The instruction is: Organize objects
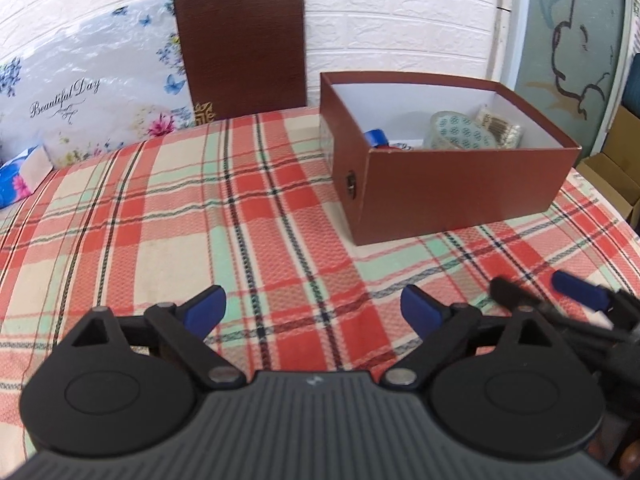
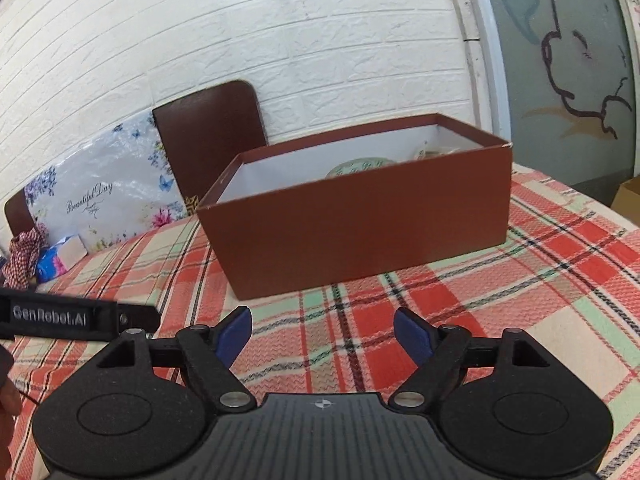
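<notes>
An open brown box (image 1: 460, 192) with a white inside stands on the plaid tablecloth (image 1: 180, 220) at the right. It holds a roll of clear tape (image 1: 464, 132), a blue item (image 1: 376, 137) and a clear pack (image 1: 502, 124). The box (image 2: 360, 228) fills the middle of the right wrist view. My left gripper (image 1: 313, 311) is open and empty over bare cloth, short of the box. My right gripper (image 2: 322, 333) is open and empty in front of the box; it also shows at the right edge of the left wrist view (image 1: 576, 292).
A brown lid (image 1: 240, 48) and a floral panel (image 1: 88, 92) lean on the white brick wall behind the table. A blue tissue pack (image 1: 22, 176) lies at the far left. A cardboard carton (image 1: 616, 184) sits beyond the table's right edge.
</notes>
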Demonstrator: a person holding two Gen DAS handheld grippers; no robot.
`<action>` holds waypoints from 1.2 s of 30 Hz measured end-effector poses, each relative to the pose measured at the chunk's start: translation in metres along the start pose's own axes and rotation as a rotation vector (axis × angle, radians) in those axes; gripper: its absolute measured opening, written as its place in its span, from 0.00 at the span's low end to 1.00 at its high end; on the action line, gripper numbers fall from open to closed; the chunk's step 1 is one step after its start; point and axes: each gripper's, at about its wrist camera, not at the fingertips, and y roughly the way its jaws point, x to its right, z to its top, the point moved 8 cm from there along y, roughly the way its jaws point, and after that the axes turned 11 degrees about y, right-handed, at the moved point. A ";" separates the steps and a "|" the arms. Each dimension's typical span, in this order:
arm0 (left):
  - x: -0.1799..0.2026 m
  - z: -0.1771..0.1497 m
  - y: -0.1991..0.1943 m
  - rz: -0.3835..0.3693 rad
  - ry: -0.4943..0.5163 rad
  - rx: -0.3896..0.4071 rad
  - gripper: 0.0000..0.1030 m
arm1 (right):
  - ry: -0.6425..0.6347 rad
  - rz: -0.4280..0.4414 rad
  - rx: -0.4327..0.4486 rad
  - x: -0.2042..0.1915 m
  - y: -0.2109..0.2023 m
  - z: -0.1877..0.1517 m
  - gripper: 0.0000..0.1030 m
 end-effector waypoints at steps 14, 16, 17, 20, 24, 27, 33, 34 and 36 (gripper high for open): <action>-0.006 -0.008 -0.007 0.035 0.016 -0.010 1.00 | 0.038 0.062 0.061 -0.020 -0.041 0.019 0.89; -0.006 -0.009 -0.007 0.037 0.018 -0.012 1.00 | 0.034 0.062 0.059 -0.022 -0.041 0.017 0.91; -0.006 -0.009 -0.008 0.038 0.018 -0.014 1.00 | 0.032 0.060 0.058 -0.023 -0.040 0.016 0.91; -0.006 -0.011 -0.009 0.042 0.021 -0.017 1.00 | 0.032 0.057 0.052 -0.023 -0.039 0.014 0.91; -0.006 -0.013 -0.009 0.048 0.022 -0.022 1.00 | 0.032 0.054 0.048 -0.023 -0.038 0.013 0.91; -0.007 -0.014 -0.009 0.058 0.023 -0.024 1.00 | 0.034 0.052 0.048 -0.024 -0.039 0.012 0.91; -0.009 -0.012 -0.014 0.098 0.039 -0.002 1.00 | 0.040 0.048 0.057 -0.023 -0.041 0.013 0.92; -0.009 -0.012 -0.015 0.104 0.042 0.001 1.00 | 0.041 0.048 0.058 -0.023 -0.041 0.013 0.92; -0.009 -0.011 -0.017 0.117 0.049 0.011 1.00 | 0.043 0.046 0.058 -0.022 -0.041 0.012 0.92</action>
